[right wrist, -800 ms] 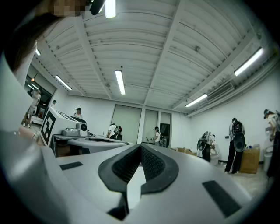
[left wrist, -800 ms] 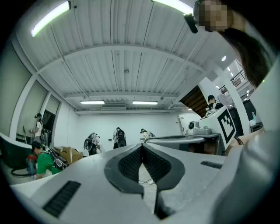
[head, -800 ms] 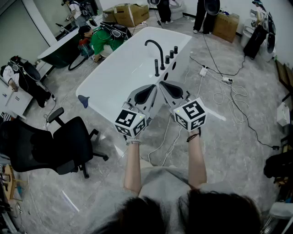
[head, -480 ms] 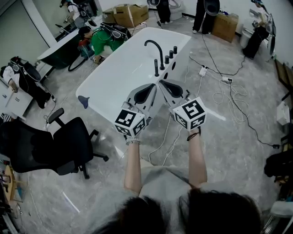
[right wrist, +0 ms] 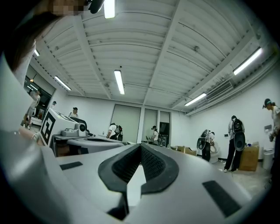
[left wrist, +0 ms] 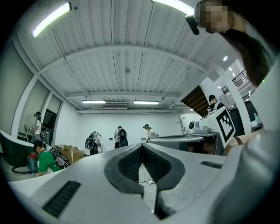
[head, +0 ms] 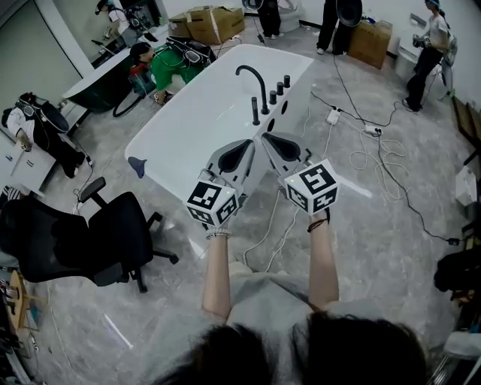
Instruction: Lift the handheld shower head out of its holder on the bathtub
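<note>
The white bathtub (head: pixel 188 128) lies ahead in the head view. On its right rim a slim black handheld shower head (head: pixel 256 111) stands upright in its holder, beside the arched black faucet (head: pixel 254 77) and three black knobs (head: pixel 279 89). My left gripper (head: pixel 250 142) and right gripper (head: pixel 265 138) are held side by side over the tub's near end, short of the shower head. Both are shut with nothing between the pads, as the left gripper view (left wrist: pixel 141 147) and the right gripper view (right wrist: pixel 140 147) show. Neither gripper view shows the shower head.
A black office chair (head: pixel 90 237) stands to the left of me. Cables (head: pixel 376 162) and a power strip (head: pixel 334 116) lie on the floor right of the tub. People sit at the left, others stand at the back near cardboard boxes (head: pixel 214 21).
Both grippers have stayed where they were, shut. At the far right a person has come into view where a dark shape stood before.
</note>
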### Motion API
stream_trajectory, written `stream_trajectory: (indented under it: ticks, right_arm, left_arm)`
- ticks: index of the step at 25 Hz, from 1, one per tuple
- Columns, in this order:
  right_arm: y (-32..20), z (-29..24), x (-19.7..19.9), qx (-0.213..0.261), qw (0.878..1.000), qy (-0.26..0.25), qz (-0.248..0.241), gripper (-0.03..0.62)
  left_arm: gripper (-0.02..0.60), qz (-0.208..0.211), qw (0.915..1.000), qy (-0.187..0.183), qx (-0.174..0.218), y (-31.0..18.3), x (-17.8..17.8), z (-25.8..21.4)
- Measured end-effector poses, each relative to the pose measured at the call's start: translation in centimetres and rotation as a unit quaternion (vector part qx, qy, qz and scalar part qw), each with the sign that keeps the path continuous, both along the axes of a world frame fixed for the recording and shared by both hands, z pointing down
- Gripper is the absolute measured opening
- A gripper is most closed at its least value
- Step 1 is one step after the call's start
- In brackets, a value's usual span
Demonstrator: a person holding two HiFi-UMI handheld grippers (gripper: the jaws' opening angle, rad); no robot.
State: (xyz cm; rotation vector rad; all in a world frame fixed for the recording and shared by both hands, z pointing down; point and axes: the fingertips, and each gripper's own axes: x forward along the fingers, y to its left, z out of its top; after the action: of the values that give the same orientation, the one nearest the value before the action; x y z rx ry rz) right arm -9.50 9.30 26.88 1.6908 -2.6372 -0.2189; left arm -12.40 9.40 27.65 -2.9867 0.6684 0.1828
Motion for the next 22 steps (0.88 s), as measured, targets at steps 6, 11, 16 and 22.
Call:
stream_trajectory:
  ticks: [6, 11, 16, 22]
  right_arm:
    - [-0.8, 1.2, 0.6, -0.016, 0.999, -0.033, 0.002, 0.002]
    - [-2.9, 2.9, 0.6, -0.038, 0.998, -0.039, 0.009, 0.002]
    - [-5.6, 3.4, 2.5, -0.048, 0.998, -0.036, 0.027, 0.002]
    - [-10.6, 3.8, 5.0, -0.055, 0.997, -0.025, 0.046, 0.002]
  left_arm:
    - [0.005, -0.012, 0.9997, -0.017, -0.014, -0.2, -0.7, 1.0]
    - [0.005, -0.025, 0.9988, -0.019, -0.036, -2.5, -1.2, 2.4]
    - [0.005, -0.012, 0.9987, -0.013, -0.048, -5.4, 0.3, 3.2]
    - [0.005, 0.012, 0.9986, -0.013, -0.050, -10.7, 3.3, 3.6]
